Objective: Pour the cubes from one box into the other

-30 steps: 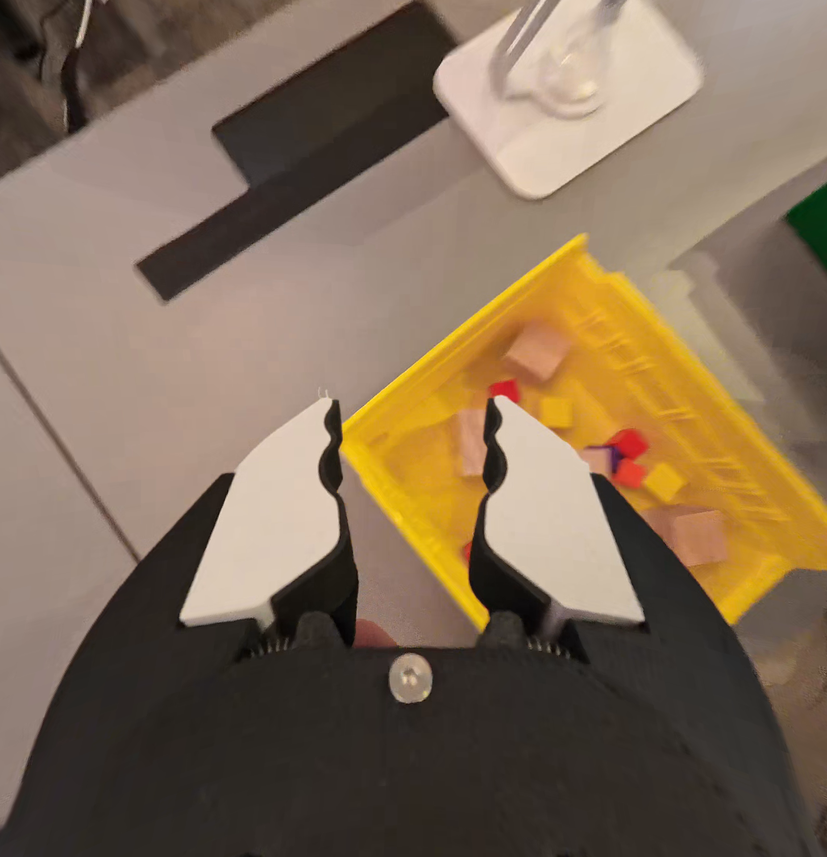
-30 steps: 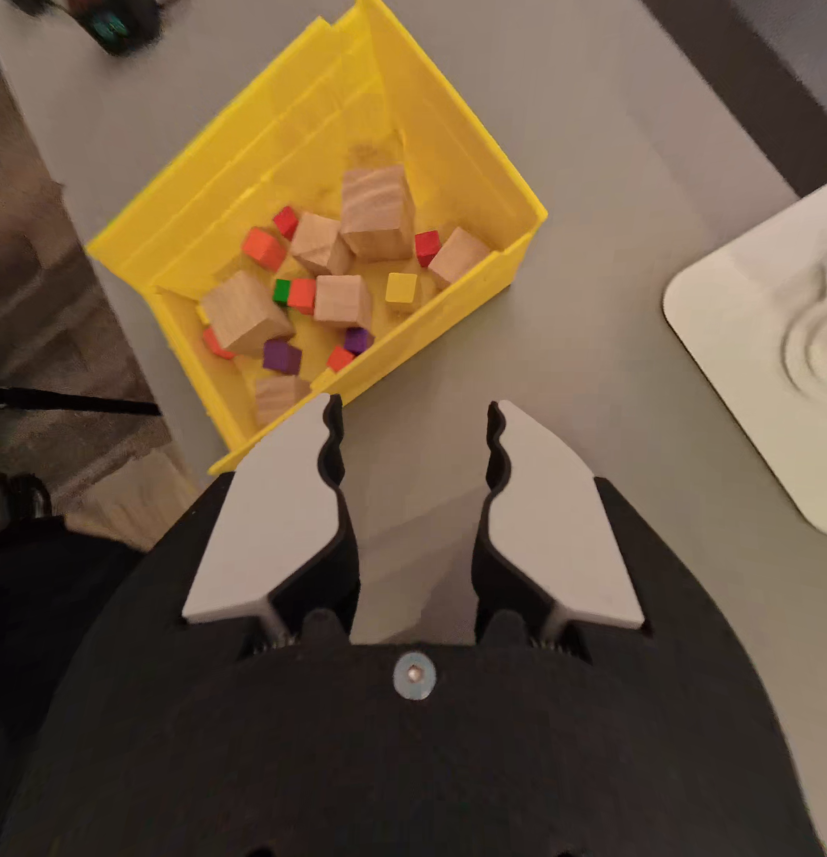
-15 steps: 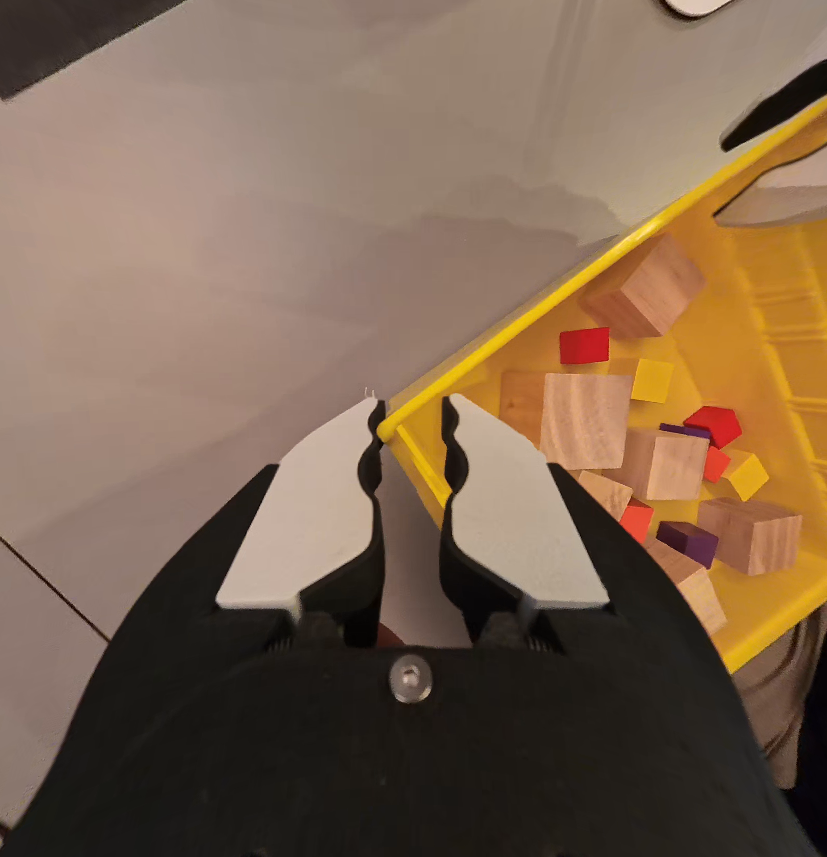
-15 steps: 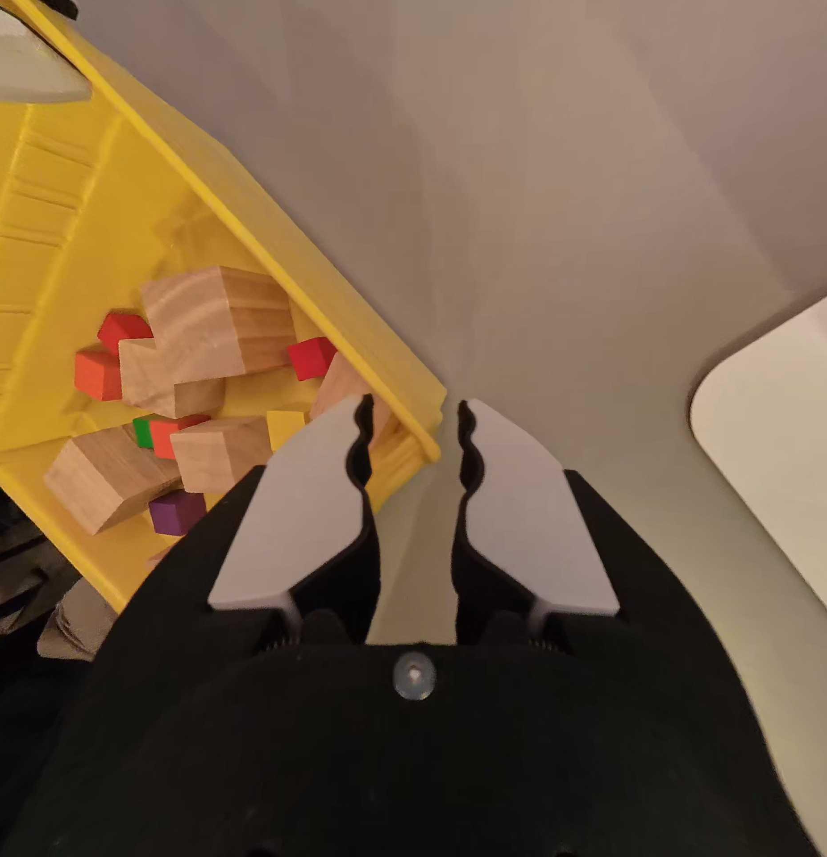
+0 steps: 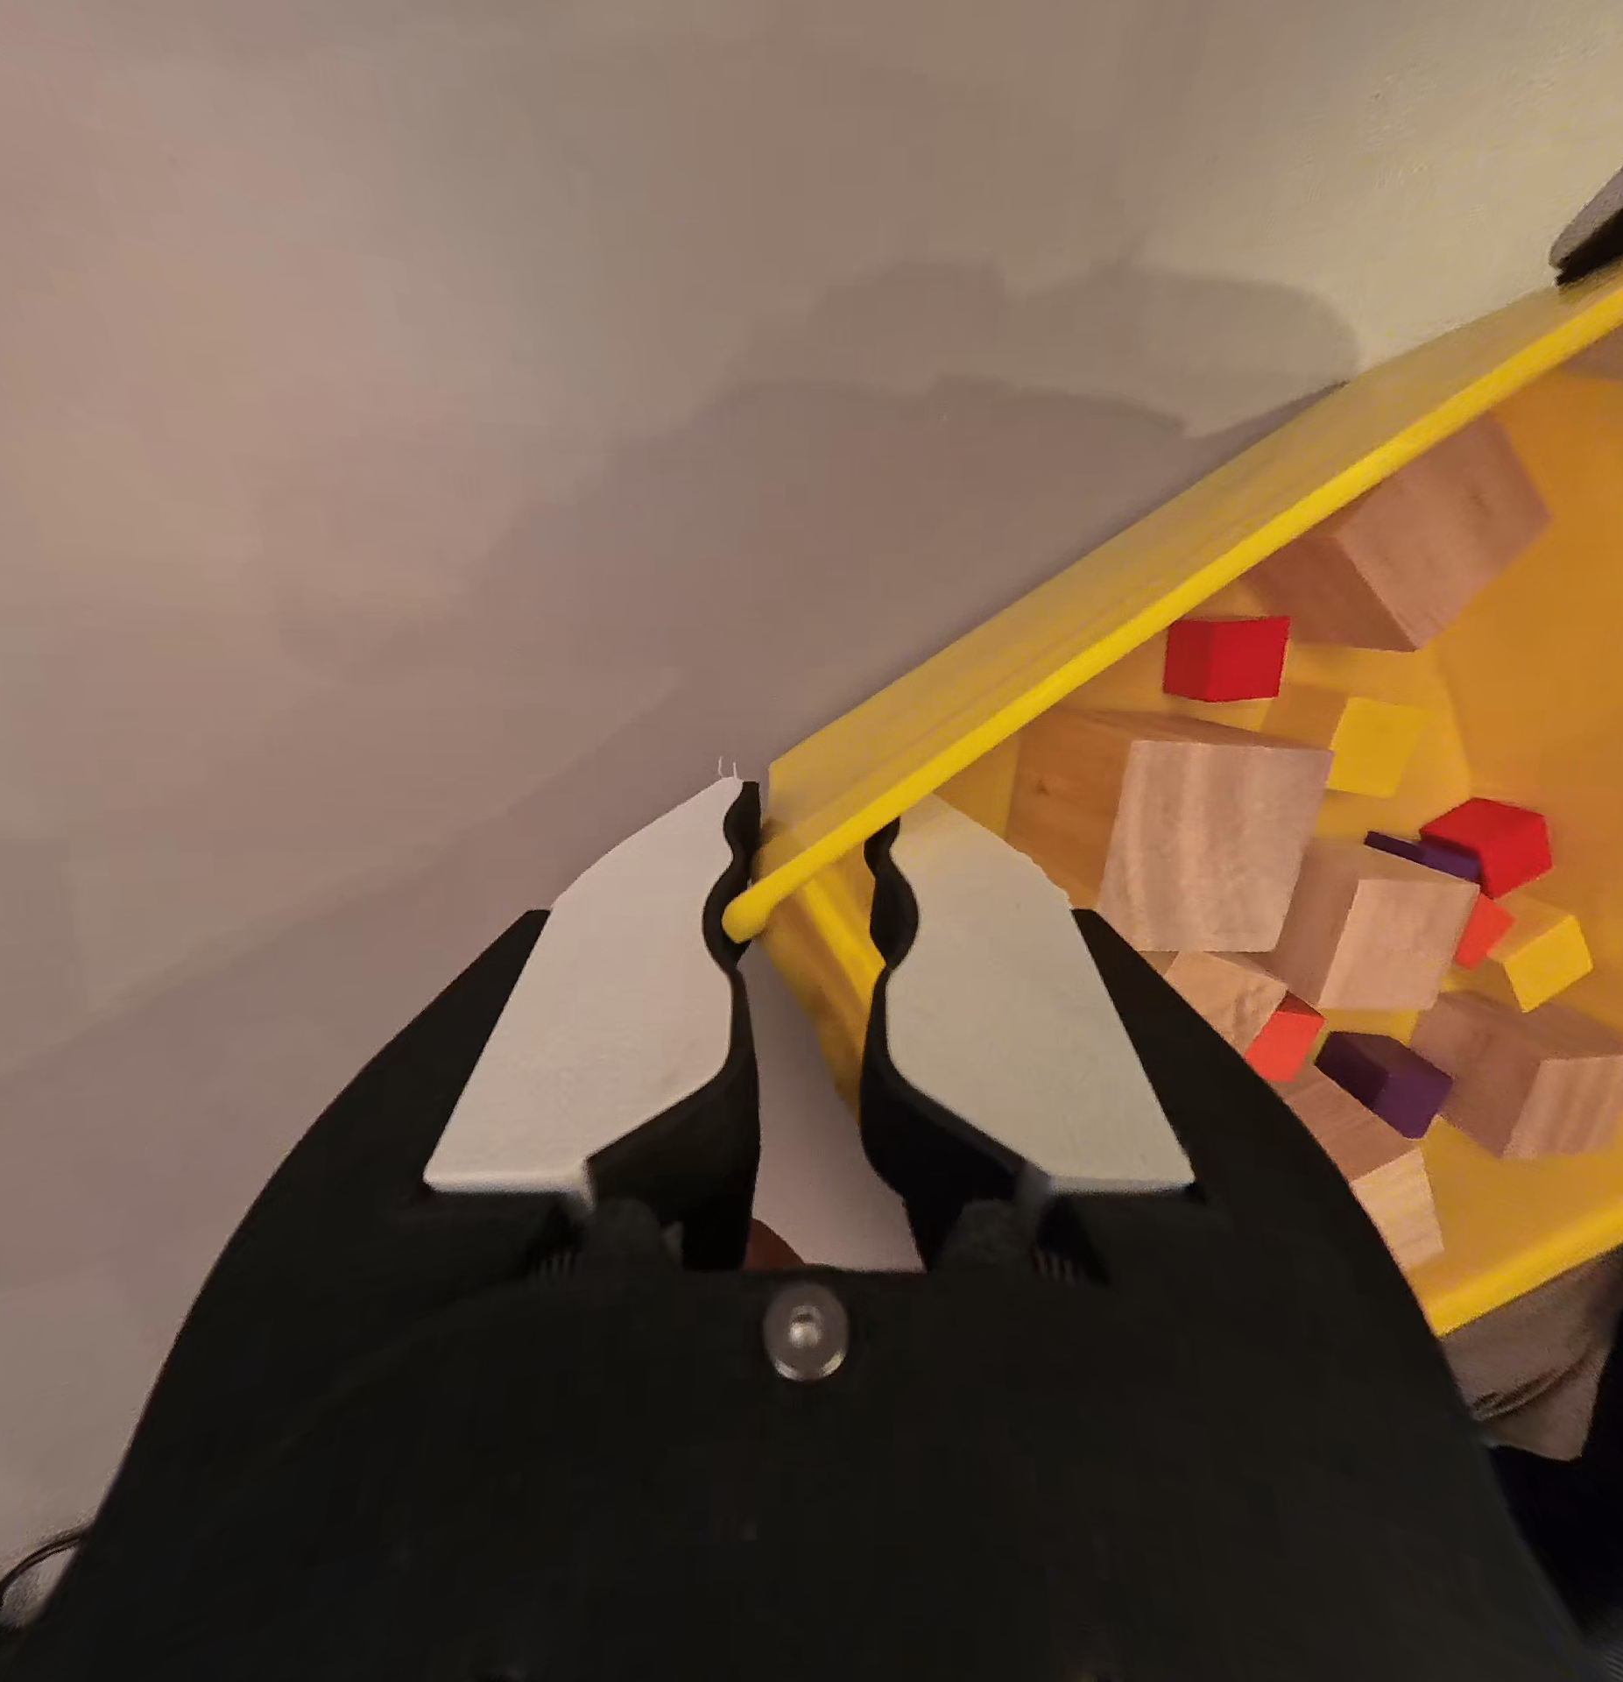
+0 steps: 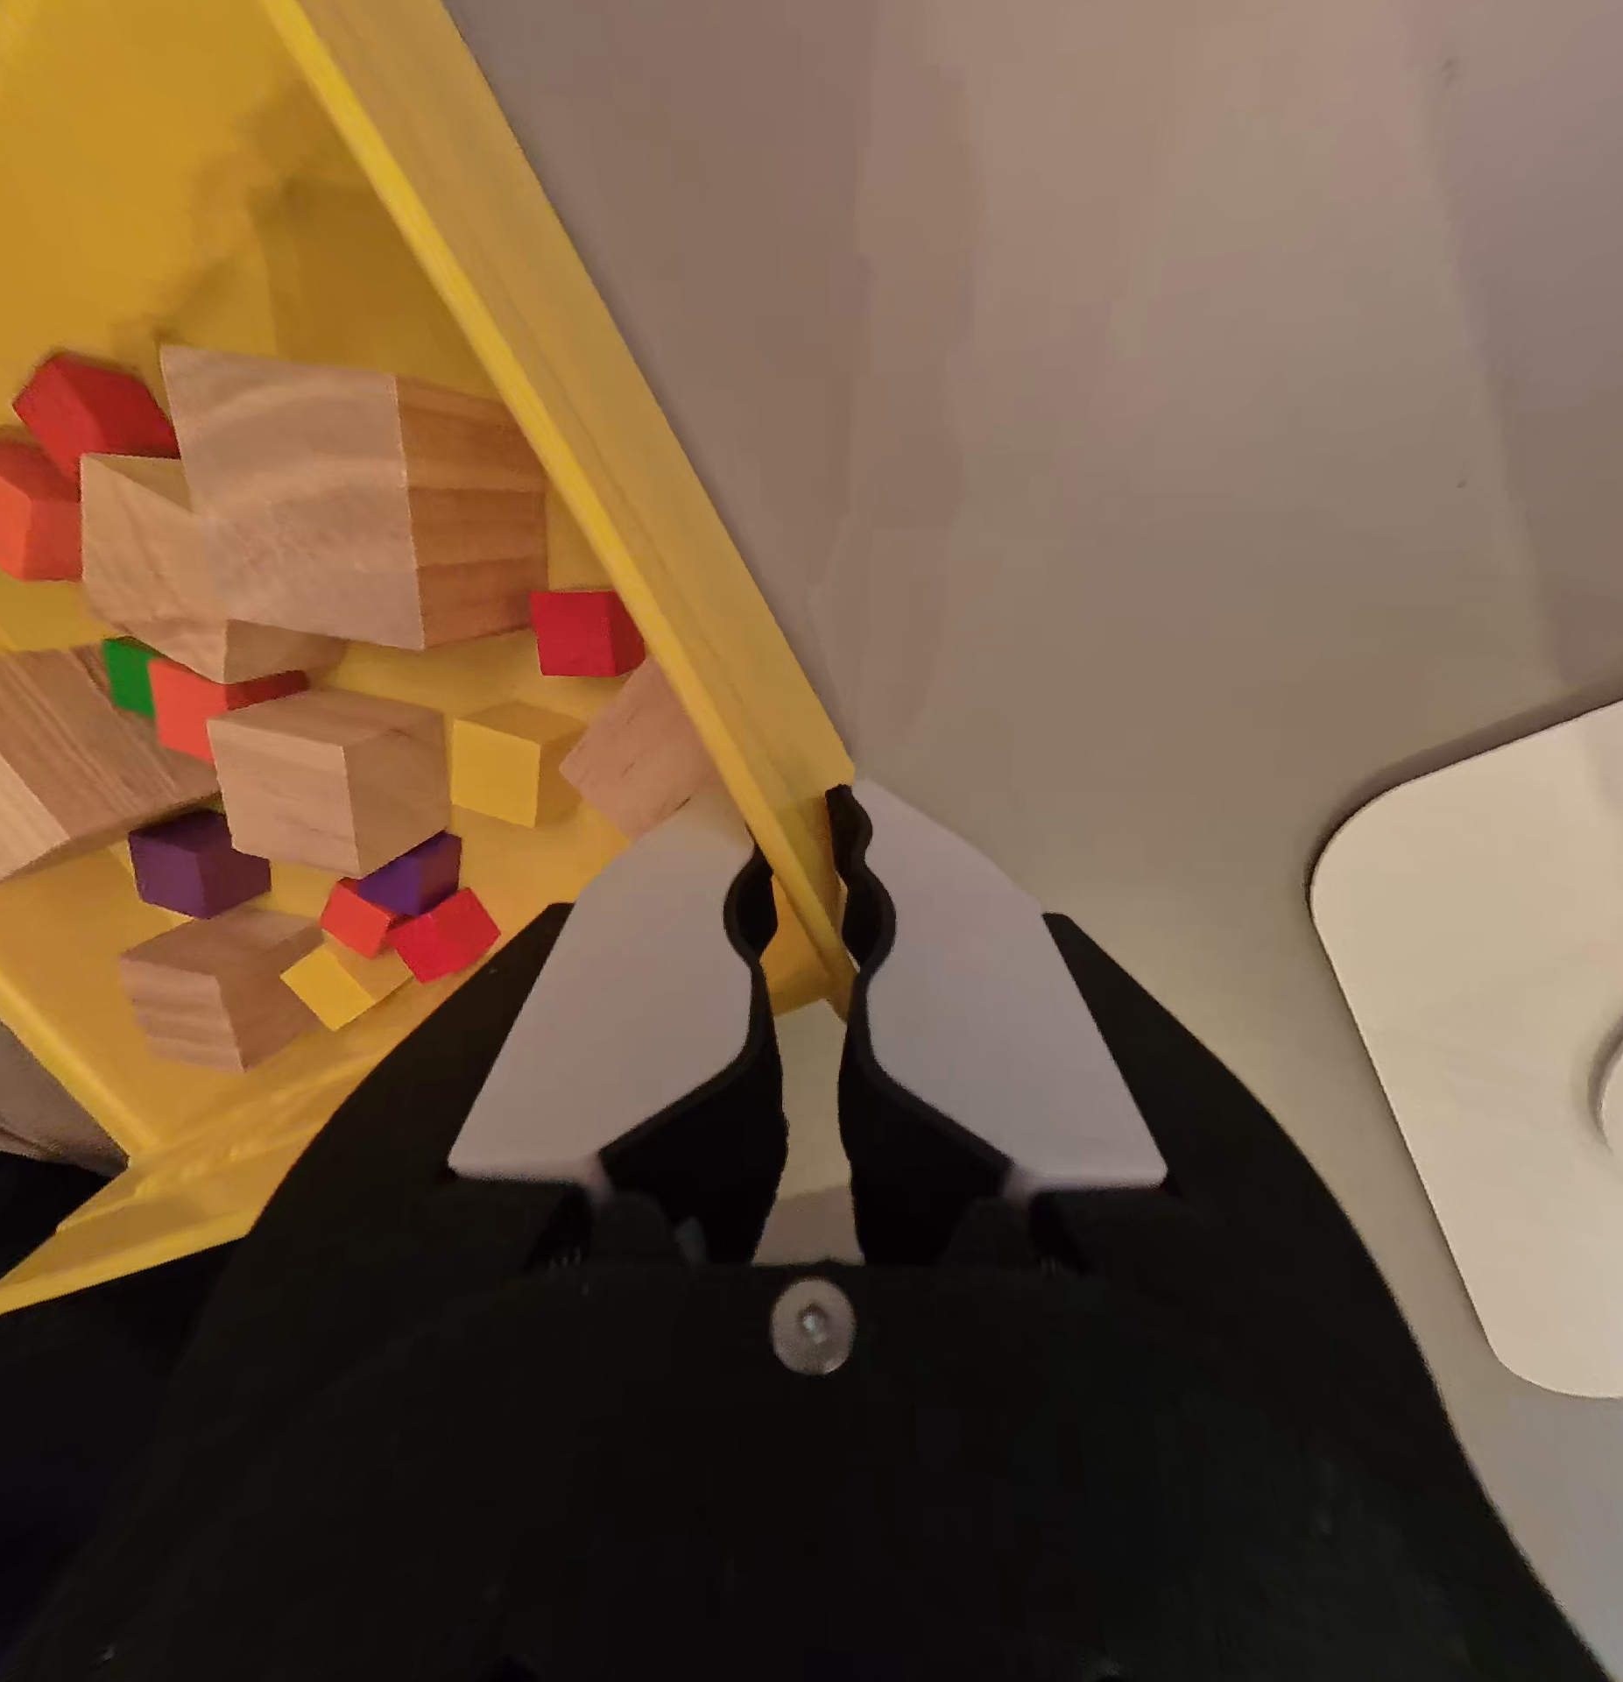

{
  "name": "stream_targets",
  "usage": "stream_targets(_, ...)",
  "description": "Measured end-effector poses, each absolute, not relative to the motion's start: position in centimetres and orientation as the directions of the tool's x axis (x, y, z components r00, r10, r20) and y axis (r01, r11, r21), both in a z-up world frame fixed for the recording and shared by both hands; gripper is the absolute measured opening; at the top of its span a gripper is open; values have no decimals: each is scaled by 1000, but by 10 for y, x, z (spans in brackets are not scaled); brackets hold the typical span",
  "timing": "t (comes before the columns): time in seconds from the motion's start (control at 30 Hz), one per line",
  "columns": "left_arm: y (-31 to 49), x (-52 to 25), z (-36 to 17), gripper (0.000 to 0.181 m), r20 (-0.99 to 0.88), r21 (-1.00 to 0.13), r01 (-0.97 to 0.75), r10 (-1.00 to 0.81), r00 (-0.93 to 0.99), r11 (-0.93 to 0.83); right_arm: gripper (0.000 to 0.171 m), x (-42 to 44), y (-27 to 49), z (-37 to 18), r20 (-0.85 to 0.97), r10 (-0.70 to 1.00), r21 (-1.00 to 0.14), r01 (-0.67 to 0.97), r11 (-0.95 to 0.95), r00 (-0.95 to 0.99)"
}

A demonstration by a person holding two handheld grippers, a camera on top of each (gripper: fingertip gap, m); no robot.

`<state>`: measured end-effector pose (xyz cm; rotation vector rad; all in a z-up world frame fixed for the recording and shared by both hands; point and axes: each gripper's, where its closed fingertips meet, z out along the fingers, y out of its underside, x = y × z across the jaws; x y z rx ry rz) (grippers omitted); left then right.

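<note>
A yellow plastic box [image 5: 1017, 664] holds several wooden cubes [image 5: 1208, 846] and small red, yellow, orange, purple and green ones. My left gripper [image 5: 812, 842] is shut on one corner of the box's rim, one finger outside the wall and one inside. The same box shows in the right wrist view [image 6: 553, 300], where my right gripper [image 6: 803, 842] is shut on the other corner of its wall. Wooden cubes [image 6: 334, 501] lie against that wall. The second box is not in view.
The box rests on a grey table [image 5: 425, 410]. A white rounded tray [image 6: 1499, 1028] lies on the table to the right of my right gripper. A dark object's edge [image 5: 1608, 227] shows at the far right in the left wrist view.
Both grippers moved down onto the box's near corners and closed on its rim. Before, they were open above the table, short of the box.
</note>
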<state>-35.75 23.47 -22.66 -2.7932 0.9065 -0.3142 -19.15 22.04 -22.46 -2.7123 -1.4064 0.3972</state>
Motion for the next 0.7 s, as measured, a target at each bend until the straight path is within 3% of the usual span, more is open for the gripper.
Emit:
stream_targets(0.37,248,-336,-189,18,64,-235,-623,-651,756,-746,5,-170,216,-198,-222,807,-265,762,-590,548)
stream_targets(0.7,273,-251,-89,18,-8,-285,-705,-734,680,-650,7,-90,222,-104,-205,792,-333,720,-609,575)
